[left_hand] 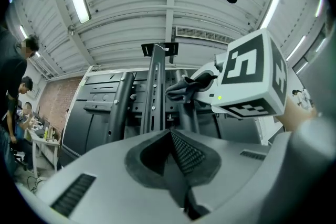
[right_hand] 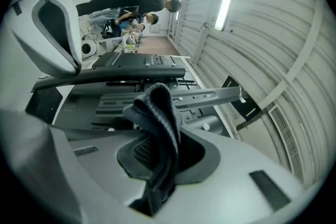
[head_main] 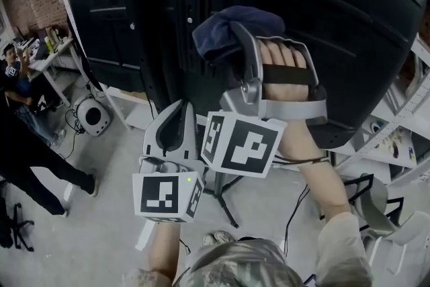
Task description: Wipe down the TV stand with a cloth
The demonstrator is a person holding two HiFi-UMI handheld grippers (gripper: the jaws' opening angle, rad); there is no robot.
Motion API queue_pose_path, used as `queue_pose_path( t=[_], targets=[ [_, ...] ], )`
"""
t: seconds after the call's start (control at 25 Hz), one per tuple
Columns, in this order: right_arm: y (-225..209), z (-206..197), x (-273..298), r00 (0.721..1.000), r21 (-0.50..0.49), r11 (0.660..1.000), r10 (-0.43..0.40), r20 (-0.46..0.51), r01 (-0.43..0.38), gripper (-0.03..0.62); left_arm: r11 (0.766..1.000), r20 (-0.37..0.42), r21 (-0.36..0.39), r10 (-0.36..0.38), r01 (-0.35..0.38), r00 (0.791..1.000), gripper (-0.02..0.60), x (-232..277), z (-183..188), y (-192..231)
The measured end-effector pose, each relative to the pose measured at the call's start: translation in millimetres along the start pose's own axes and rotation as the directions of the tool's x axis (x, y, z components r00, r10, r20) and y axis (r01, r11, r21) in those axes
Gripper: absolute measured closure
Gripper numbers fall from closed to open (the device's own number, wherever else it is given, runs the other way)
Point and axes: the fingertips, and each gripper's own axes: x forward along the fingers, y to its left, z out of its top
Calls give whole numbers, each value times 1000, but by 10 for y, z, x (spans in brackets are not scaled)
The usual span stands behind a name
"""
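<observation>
The main risk I see is the cloth (right_hand: pixel 156 113) snagging. The TV stand (head_main: pixel 180 17) has an upright column studded with screw heads and slotted brackets, and the cloth is a loose bunch held only by a narrow pinch. If I drag it hard along the column, I judge a screw or bracket edge could pull it free. A second risk is that the hard tips ride ahead of the fabric and scrape the column, or the dark back of the TV (head_main: pixel 342 23) just right of it. The stand could also rock if I lean on it with nothing bracing it.

The right tongs (head_main: pixel 236 44) are clamped on the cloth. In the right gripper view a fold runs down between the pads, and the rest bulges out past the tips. The bunch sits high up, just right of the column. I cannot tell whether it is actually touching the metal.

The left tongs (left_hand: pixel 173 150) are closed with the pads meeting and nothing between them. They hang lower, in front of the column and below the right tongs, touching nothing I can see.
</observation>
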Motion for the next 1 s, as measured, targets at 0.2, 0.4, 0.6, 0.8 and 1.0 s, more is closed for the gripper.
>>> queue_pose_path(
  t=[0.2, 0.4, 0.6, 0.8, 1.0],
  targets=[
    [228, -1, -68, 1000, -15, 1000, 15, -1, -15, 539, 1000, -12, -4, 11, -11, 1000, 566, -42, -80, 91],
    [339, -17, -129, 1000, -6, 1000, 17, -3, -17, 537, 1000, -23, -13, 13, -13, 1000, 566, -56, -162, 127],
    [597, -45, -149, 997, -5, 997, 74, -9, -74, 538, 1000, -35, -22, 21, -21, 999, 566, -72, -217, 177],
    [814, -72, -197, 996, 3, 996, 93, -16, -93, 539, 999, -47, -32, 24, -26, 999, 566, -80, -291, 212],
    [980, -89, -237, 992, 39, 991, 128, -14, -128, 538, 999, -52, -41, 26, -29, 998, 566, -94, -359, 219]
  ],
)
